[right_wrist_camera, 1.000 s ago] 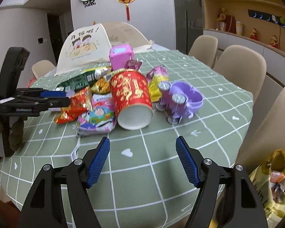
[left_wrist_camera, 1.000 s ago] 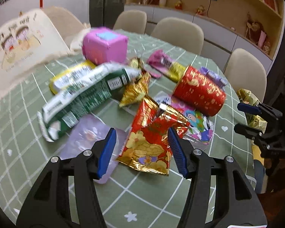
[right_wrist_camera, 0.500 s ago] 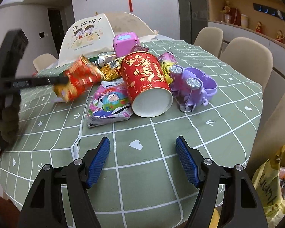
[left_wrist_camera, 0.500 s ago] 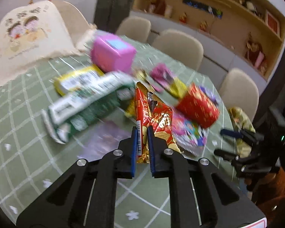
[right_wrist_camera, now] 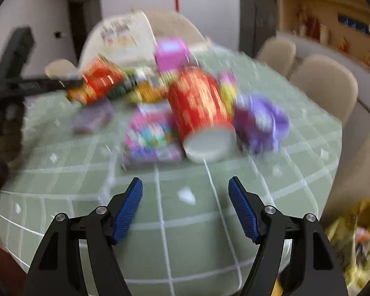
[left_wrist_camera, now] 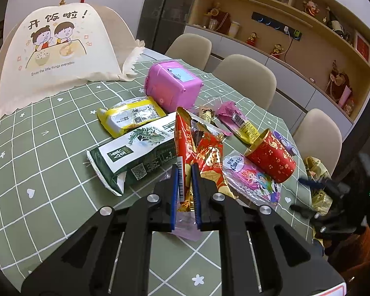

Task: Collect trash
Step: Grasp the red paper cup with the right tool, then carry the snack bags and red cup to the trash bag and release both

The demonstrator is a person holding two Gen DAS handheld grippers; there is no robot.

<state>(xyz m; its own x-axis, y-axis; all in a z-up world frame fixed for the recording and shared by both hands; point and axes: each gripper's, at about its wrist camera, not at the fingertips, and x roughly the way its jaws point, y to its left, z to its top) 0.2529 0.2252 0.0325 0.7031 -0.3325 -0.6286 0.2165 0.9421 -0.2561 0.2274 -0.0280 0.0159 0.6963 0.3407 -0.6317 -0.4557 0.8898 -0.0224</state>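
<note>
My left gripper (left_wrist_camera: 185, 170) is shut on a red and gold snack wrapper (left_wrist_camera: 202, 153) and holds it above the table; it shows blurred in the right wrist view (right_wrist_camera: 98, 83). Below lie a green and white packet (left_wrist_camera: 135, 157), a yellow packet (left_wrist_camera: 130, 117), a pink wrapper (left_wrist_camera: 236, 120), a cartoon tissue pack (left_wrist_camera: 251, 177) and a red paper cup (left_wrist_camera: 271, 155) on its side. My right gripper (right_wrist_camera: 185, 199) is open and empty over the near table edge, in front of the red cup (right_wrist_camera: 199, 113).
A pink toy box (left_wrist_camera: 172, 83) and a cloth food cover (left_wrist_camera: 54, 51) stand at the back of the green checked table (left_wrist_camera: 37, 148). A purple toy (right_wrist_camera: 261, 120) lies beside the cup. A yellow trash bag (right_wrist_camera: 357, 239) sits off the table's right edge. Chairs ring the table.
My left gripper closed on the red and gold wrapper and lifted it off the table. My right gripper has moved closer to the red cup, still open.
</note>
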